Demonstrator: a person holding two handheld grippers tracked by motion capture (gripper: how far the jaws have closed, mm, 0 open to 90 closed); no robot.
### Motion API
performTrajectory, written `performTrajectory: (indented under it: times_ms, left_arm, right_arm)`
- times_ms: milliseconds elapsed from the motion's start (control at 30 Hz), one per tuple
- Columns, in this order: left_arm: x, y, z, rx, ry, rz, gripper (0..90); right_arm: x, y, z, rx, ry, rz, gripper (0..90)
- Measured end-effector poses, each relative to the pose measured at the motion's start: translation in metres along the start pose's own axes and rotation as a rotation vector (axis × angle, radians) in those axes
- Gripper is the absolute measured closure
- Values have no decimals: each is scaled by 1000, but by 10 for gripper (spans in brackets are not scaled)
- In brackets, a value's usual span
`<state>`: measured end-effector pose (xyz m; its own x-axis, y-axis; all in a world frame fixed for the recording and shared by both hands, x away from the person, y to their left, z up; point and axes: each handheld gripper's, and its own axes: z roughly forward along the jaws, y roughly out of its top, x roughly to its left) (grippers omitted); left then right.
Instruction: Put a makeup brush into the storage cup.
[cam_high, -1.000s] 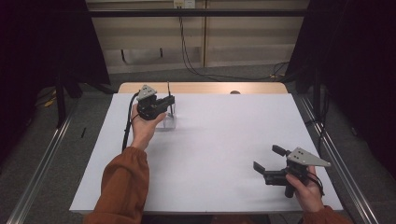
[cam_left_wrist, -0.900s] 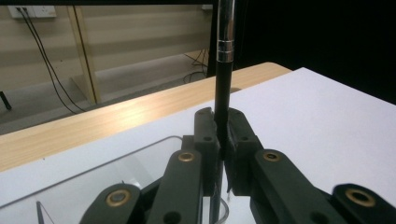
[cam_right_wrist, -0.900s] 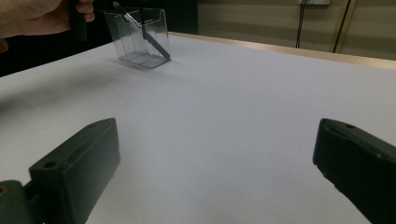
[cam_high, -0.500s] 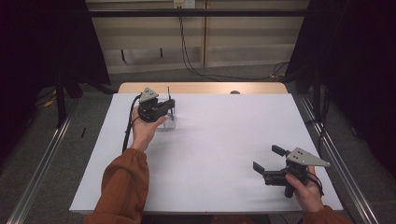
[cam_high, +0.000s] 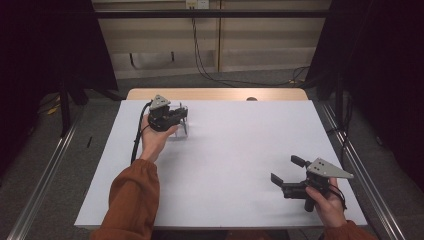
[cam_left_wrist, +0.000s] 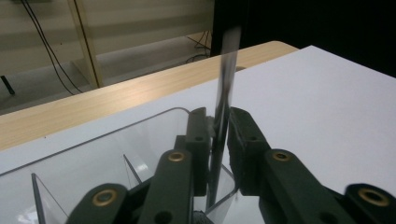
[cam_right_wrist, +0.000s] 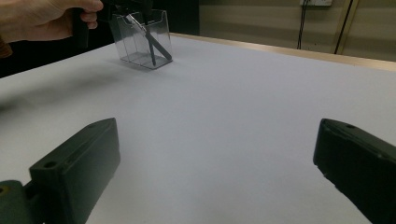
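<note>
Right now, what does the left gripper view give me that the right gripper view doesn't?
Left gripper view: the left gripper, jaws just opening, close about a dark stick standing in an end compartment of the clear holder; pad contact unclear. Right gripper view: the right gripper wide open and empty, the holder from outside, the left hand by it. Both: holder, stick, white table.

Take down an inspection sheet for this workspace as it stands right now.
Surface: white table, bare wooden far edge.
Job's things: clear holder far left, dark pen standing in it.
Clutter: nothing seen.
Grippers: left gripper over the holder, jaws just been opening, pen between them; right gripper open, nothing between.
Cables: black cable trailing from left gripper; floor wires behind.
Surroundings: dark curtains, side rails.
</note>
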<state>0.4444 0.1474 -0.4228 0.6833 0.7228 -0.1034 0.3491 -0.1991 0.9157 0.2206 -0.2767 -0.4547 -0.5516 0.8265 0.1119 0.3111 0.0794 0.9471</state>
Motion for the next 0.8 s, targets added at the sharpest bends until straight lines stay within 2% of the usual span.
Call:
performTrajectory:
  times_ms: [100, 200, 267, 367, 433, 500, 633, 800]
  left_arm:
    - [1, 0, -1, -12, -2, -12, 743]
    - [0, 1, -3, -27, 1, -15, 664]
    - [-1, 3, -3, -35, 6, -14, 598]
    - [-7, 6, -6, -69, 4, -48, 476]
    - [-11, 9, -6, -73, 2, -17, 439]
    - [-13, 9, -6, -72, 6, -9, 391]
    - [-11, 7, -8, -65, 15, -28, 251]
    - [-7, 7, -12, -73, 26, -30, 140]
  right_arm:
    - [0, 0, 0, -2, 1, 2, 2]
    - [0, 0, 0, -2, 1, -1, 2]
    - [0, 0, 0, -3, -1, 0, 2]
    - [0, 1, 0, -5, -2, -1, 1]
    - [-1, 0, 0, -5, -4, 3, 1]
    - [-1, 0, 1, -2, -5, 3, 2]
    - [-1, 0, 1, -3, -6, 3, 2]
    - [-3, -1, 1, -4, -9, 10, 2]
